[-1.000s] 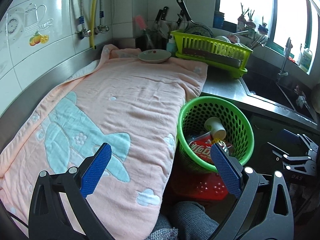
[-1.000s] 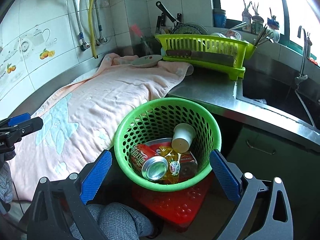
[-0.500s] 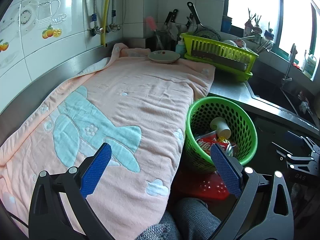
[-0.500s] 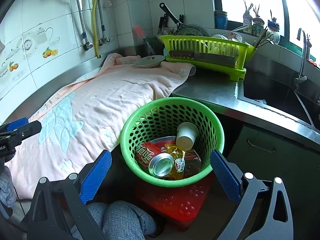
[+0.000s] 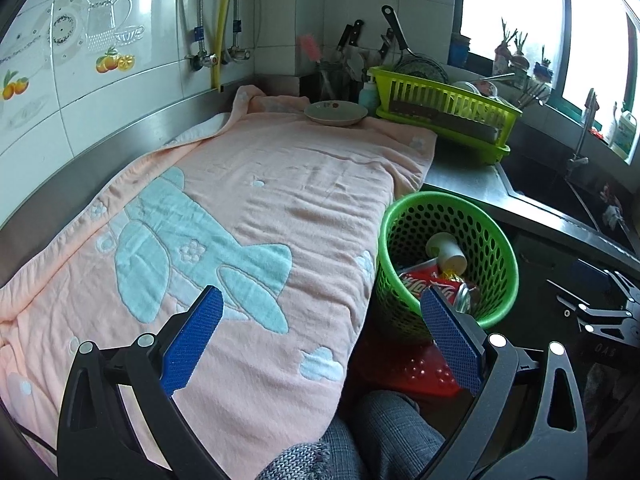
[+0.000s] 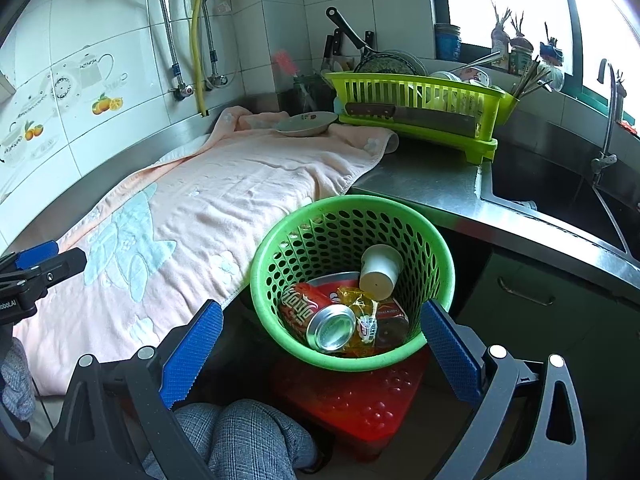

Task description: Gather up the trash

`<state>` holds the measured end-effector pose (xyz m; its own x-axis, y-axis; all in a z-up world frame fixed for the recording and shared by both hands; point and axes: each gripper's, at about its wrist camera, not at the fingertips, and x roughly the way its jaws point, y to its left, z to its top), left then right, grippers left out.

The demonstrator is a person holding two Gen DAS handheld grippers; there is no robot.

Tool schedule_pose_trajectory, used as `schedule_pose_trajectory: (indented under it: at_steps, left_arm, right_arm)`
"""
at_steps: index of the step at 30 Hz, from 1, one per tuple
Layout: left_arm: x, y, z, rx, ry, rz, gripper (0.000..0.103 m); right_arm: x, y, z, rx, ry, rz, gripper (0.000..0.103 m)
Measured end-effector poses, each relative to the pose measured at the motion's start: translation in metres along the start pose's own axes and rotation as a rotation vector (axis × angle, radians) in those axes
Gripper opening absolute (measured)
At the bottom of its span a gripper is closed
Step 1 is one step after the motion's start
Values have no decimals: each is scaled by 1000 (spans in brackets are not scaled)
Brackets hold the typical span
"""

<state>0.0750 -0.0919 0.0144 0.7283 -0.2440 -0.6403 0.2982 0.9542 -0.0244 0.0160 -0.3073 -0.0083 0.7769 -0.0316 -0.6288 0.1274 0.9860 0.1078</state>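
Both claws are spread wide and hold nothing. The left claw (image 5: pixel 322 344) hovers over the towel (image 5: pixel 248 208); the trash basket (image 6: pixel 436 240) sits just ahead of the right claw (image 6: pixel 320 344).

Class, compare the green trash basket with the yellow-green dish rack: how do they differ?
The green trash basket is round with hole-punched walls; the dish rack is long with slatted sides. The basket sits below the counter on a red stool; the rack stands on the counter. The basket holds trash; the rack holds dishes. Both are plastic.
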Motion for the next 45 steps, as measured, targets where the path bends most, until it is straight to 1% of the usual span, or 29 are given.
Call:
schedule_pose_trajectory:
  at_steps: [45]
  left_arm:
    - [-3, 3, -7, -24, 4, 19, 98]
  right_arm:
    - [1, 7, -1, -4, 6, 20, 96]
